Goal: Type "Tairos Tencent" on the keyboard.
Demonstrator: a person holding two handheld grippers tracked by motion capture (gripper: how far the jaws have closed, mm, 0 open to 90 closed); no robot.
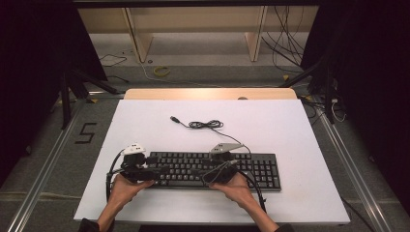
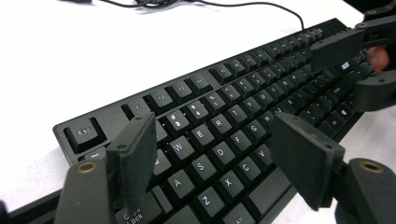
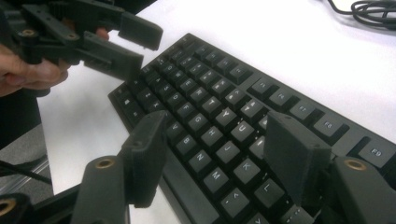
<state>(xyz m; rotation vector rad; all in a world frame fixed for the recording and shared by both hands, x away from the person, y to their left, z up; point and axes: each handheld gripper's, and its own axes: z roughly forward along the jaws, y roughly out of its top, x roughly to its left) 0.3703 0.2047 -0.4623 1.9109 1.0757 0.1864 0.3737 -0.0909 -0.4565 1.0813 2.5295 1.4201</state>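
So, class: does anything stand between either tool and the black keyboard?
Nothing visible does. The left tool and right tool hang open right above the keyboard; its cable lies behind it.

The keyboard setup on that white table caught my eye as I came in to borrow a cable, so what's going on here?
A person holds a two-jaw gripper in each hand over a black keyboard on the white table. The left gripper hovers with jaws apart above the letter keys near the Esc end; the right gripper does the same nearer the middle. Neither grips anything. The keyboard's USB cable lies loose and unplugged behind it.
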